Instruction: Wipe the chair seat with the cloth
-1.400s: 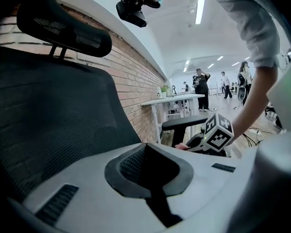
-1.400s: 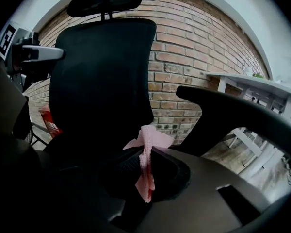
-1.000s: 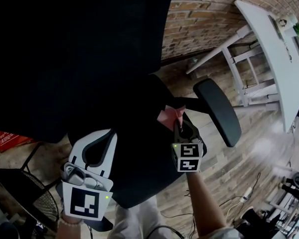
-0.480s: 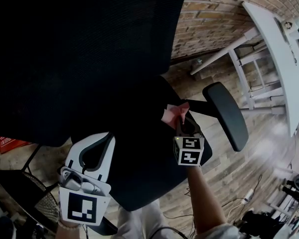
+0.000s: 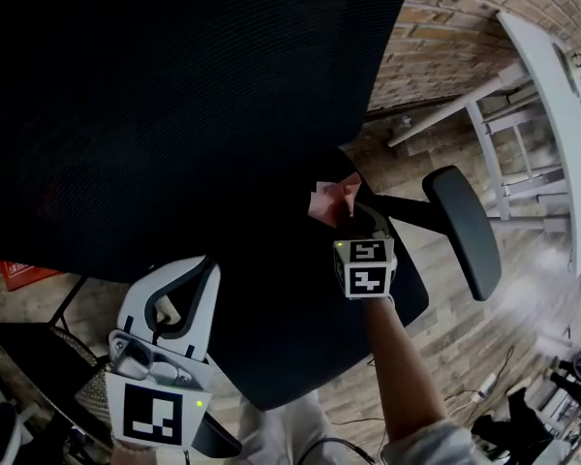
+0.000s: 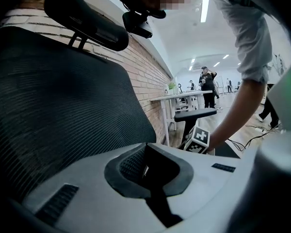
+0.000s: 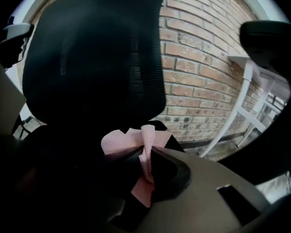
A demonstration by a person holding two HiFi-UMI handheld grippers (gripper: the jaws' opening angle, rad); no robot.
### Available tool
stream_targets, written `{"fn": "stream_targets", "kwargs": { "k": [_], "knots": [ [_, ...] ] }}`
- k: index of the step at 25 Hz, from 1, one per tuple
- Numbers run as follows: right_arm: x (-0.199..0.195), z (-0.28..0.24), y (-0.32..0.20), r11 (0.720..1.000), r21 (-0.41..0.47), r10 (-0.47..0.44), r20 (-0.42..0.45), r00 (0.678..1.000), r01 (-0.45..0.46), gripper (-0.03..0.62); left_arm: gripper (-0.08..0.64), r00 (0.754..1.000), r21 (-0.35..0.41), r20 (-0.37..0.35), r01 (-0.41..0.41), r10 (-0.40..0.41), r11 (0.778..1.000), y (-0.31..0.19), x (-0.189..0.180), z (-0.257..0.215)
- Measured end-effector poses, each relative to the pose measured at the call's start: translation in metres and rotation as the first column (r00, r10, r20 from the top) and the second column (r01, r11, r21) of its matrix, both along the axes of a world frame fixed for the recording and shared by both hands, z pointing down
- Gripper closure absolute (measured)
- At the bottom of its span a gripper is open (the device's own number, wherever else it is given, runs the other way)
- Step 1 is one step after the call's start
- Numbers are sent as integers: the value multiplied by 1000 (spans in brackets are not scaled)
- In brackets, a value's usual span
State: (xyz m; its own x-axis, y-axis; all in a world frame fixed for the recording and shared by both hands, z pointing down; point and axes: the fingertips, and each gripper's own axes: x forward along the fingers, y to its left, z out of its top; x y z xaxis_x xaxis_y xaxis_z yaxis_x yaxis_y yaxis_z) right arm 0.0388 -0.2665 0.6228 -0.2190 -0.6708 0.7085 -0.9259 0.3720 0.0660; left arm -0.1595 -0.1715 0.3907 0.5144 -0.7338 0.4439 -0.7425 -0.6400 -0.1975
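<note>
Currently the right gripper (image 5: 349,211) has its jaws closed on a small pink cloth (image 5: 327,200). It pinches the cloth by one narrow gathered fold, and the rest fans out ahead of the tips. That cloth sits at the rear of the black padded chair seat (image 5: 290,327), close under the black mesh backrest (image 5: 174,95). Whether it presses on the seat cannot be told. The left gripper (image 5: 205,265) hangs near the seat's front left edge with its jaws together on nothing, so nothing steadies the chair.

The thin pinch looks like the main risk: drag across the seat could tug the fold out of the jaws and leave the cloth behind. A stroke started this far back might also snag the cloth in the gap below the backrest. A hard push could turn the unbraced chair or knock the black oblong armrest pad (image 5: 470,231).
</note>
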Motion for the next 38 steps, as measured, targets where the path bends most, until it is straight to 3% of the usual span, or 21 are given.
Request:
{"fn": "stream_targets", "kwargs": {
  "k": [9,16,22,29,35,38],
  "knots": [
    [-68,6,19,988,-18,-150,39,988,151,537,541,999,14,-9,44,-44,999,9,-18,-8],
    [-129,7,60,966,-15,-257,113,960,260,537,541,993,17,-33,115,-115,993,13,-27,-11],
    [-186,5,107,914,-13,-398,161,903,405,537,541,991,29,-29,128,-128,991,20,-31,-14],
    [-236,-5,159,835,-10,-535,219,816,550,537,541,988,32,-32,151,-150,988,22,-32,-17],
    [-262,-9,202,769,-15,-616,253,746,640,537,541,988,29,-28,154,-153,988,23,-31,-15],
    [-262,-9,210,752,-13,-637,245,731,659,537,541,988,28,-30,153,-152,988,21,-28,-14]
  ]
}}
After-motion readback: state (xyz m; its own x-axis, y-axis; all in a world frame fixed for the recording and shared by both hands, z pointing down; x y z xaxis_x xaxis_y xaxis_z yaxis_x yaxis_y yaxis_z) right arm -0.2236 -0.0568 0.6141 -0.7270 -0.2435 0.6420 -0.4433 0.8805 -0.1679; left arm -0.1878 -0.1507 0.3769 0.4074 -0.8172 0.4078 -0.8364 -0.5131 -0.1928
